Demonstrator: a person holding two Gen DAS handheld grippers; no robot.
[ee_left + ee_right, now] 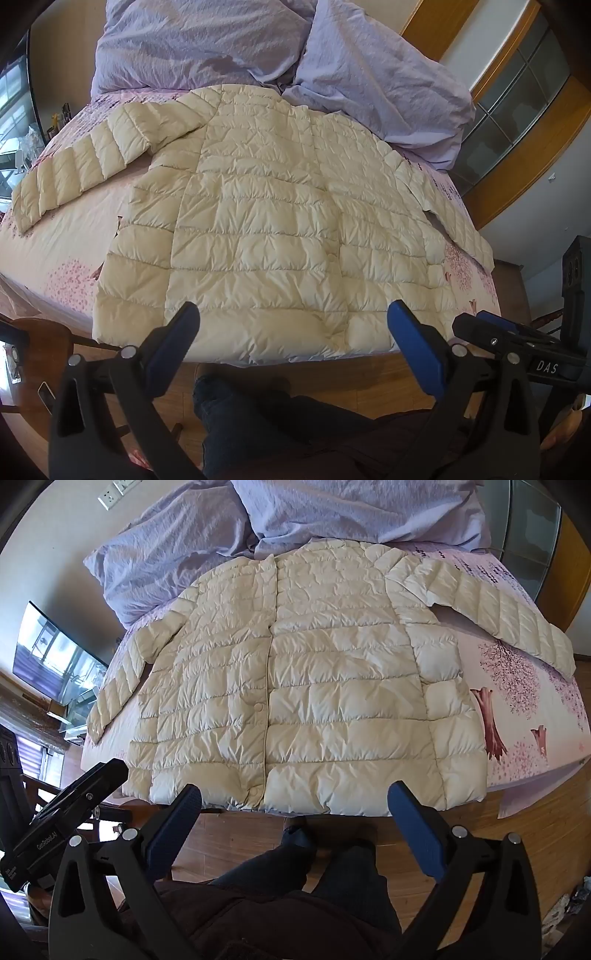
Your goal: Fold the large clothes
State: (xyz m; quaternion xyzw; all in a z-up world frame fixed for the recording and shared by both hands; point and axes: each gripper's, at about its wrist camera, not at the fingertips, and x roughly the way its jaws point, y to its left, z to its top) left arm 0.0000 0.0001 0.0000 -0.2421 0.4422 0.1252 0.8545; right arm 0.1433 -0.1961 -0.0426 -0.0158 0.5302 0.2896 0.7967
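A cream quilted puffer jacket (266, 229) (295, 679) lies flat and front up on the bed, hem toward me, both sleeves spread outward. Its left sleeve (70, 170) reaches toward the bed's left side; its right sleeve (509, 609) angles toward the right edge. My left gripper (293, 314) hovers open just above the hem, nothing between its blue pads. My right gripper (293, 797) also stands open at the hem's near edge, empty. In the left wrist view the right gripper's body (517, 339) shows at the right; the left gripper's body (66, 812) shows in the right wrist view.
The bed has a pink sheet (535, 716) printed with blossom trees. A lilac duvet and pillows (229, 44) (332, 509) are piled at the far end. A person's dark trousers (295, 886) and wooden floor (480, 842) are below. A wood-framed glass door (517, 103) stands at the right.
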